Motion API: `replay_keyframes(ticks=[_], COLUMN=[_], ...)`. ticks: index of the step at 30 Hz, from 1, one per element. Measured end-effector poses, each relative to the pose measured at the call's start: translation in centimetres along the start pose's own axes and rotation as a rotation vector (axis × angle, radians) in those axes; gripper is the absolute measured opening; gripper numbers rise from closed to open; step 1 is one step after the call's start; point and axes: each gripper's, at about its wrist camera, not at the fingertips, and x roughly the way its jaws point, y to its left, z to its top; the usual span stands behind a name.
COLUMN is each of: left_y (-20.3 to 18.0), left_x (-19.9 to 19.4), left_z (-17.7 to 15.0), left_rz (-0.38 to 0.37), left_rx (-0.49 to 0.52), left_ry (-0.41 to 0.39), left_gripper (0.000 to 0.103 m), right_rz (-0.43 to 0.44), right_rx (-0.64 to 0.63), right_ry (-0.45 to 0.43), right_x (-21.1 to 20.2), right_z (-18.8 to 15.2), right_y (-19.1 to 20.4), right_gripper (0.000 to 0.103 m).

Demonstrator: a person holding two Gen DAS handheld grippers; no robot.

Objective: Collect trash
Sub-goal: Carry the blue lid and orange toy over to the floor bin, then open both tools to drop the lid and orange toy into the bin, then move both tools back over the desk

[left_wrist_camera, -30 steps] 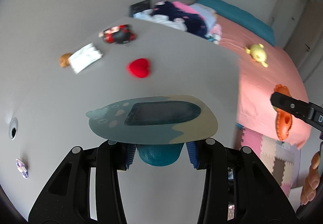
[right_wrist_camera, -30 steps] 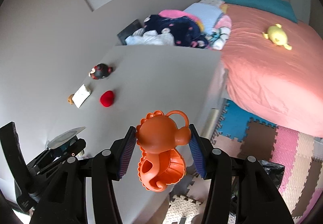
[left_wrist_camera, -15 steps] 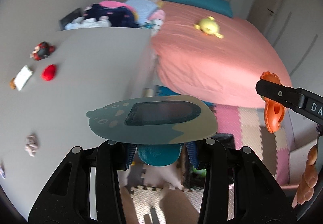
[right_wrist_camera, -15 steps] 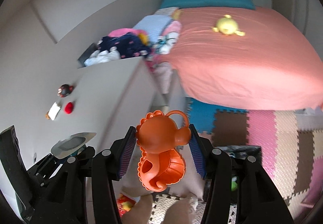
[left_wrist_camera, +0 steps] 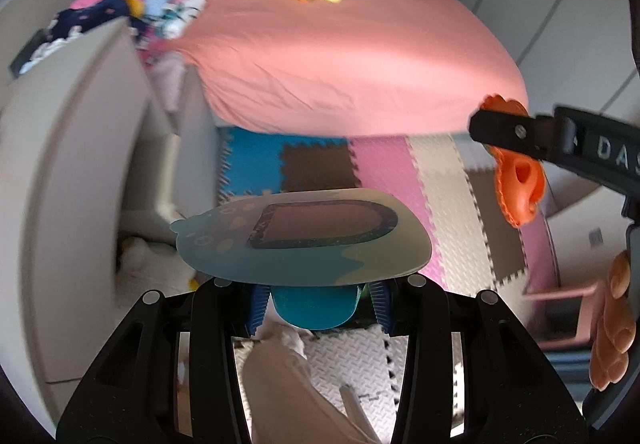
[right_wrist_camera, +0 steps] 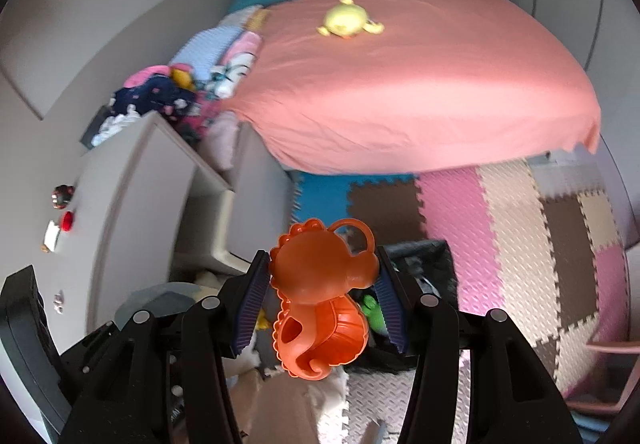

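Now the left hand-held gripper (left_wrist_camera: 318, 306) clamps a teal toy (left_wrist_camera: 304, 240); the right hand-held gripper (right_wrist_camera: 320, 306) clamps an orange toy (right_wrist_camera: 320, 292).

The bin (right_wrist_camera: 424, 260) is mostly hidden behind the orange toy (right_wrist_camera: 320, 300), the small bits on the bench (right_wrist_camera: 120, 204) are too blurry to identify.

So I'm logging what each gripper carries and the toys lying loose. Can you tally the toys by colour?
Orange: 1, moulded plastic animal toy in the right gripper
Teal: 1, flat screen-faced toy in the left gripper
Yellow: 1, plush toy on the pink bed
Red: 1, small round toy on the white desk
Total: 4
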Motion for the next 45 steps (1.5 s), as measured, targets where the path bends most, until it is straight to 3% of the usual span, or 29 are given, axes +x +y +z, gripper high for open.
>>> replay_keyframes(ticks=[7,8,9,10,11,17,28,35,45], left_y=[-3.9,-4.1,-4.3,-4.4,-4.4,-4.0,-3.6,-1.2,5.7], left_x=[4.9,5.4,6.0,6.3,6.3,7.4,5.7,3.7,-1.1], left_z=[-1.2,-1.3,-1.4,-1.6,-1.8,-2.4,-2.1,-1.8,-1.6], left_rz=[-0.048,-0.061,-0.052,-0.021,0.010,0.029,0.010,0.004,0.058], left_rx=[0.029,0.031,0.035,0.037,0.046,0.049,0.028,-0.009,-0.114], left_ry=[0.108,0.129,0.150,0.151,0.126,0.153,0.128,0.093,0.008], left_gripper=[0.042,0.054,0.073,0.096,0.097,0.097,0.097,0.097,0.097], right_rz=[-0.037,-0.055,-0.088,-0.127,-0.153,-0.136,-0.126,-0.112,-0.017], right_rx=[0.020,0.014,0.017,0.034,0.060,0.138,0.117,0.070,-0.060], right_ry=[0.092,0.118,0.145,0.166,0.169,0.180,0.170,0.139,0.110], right_x=[3.5,4.3,5.1,5.8,6.1,6.9,6.6,5.6,4.8], right_z=[-1.2,-1.2,-1.3,-1.5,-1.5,-2.1,-1.9,-1.4,-0.1], right_y=[-3.5,-3.8,-4.3,-5.0,-5.6,-7.9,-6.6,-3.2,6.2], right_gripper=[0.054,0.054,0.057,0.076,0.090,0.090,0.090,0.090,0.090])
